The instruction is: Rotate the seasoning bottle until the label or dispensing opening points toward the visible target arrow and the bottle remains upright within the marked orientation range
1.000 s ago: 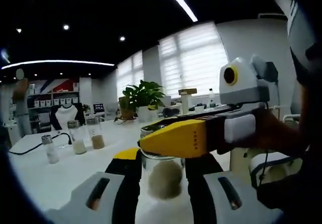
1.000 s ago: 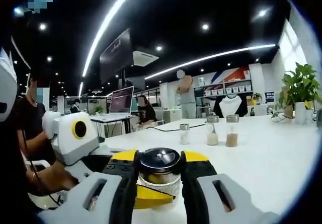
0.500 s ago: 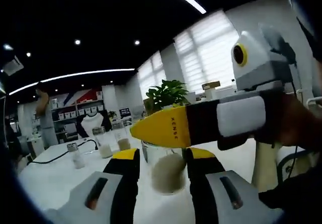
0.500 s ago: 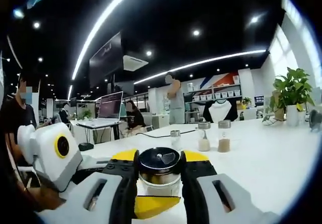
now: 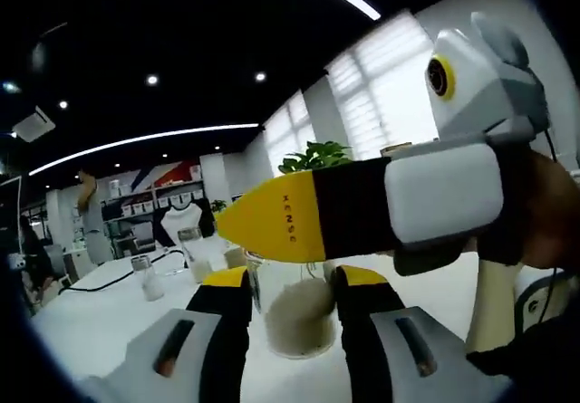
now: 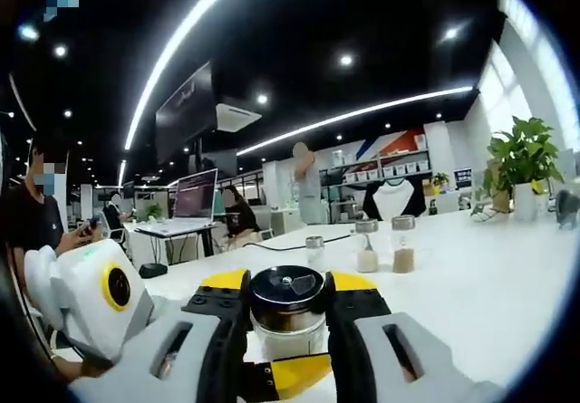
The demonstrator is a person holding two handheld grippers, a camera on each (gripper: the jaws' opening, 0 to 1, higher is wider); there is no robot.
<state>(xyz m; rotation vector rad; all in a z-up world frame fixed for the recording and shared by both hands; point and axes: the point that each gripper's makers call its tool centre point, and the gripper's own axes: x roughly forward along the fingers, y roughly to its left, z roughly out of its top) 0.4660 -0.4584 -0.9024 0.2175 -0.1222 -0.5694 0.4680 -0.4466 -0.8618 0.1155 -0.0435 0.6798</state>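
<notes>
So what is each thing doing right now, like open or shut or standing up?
Bottle: upright, lid on, part full of powder, held by both grippers.
Right gripper: shut on the bottle's lid.
Left gripper: shut on the bottle's glass body.
Three small jars: upright on the table, lids on.
Laptop: open.

place: open-plan office | cues: laptop (image 6: 194, 206) on desk, shelving (image 6: 385, 167), strip ceiling lights (image 6: 186, 36), potted plant (image 6: 518, 160)
</notes>
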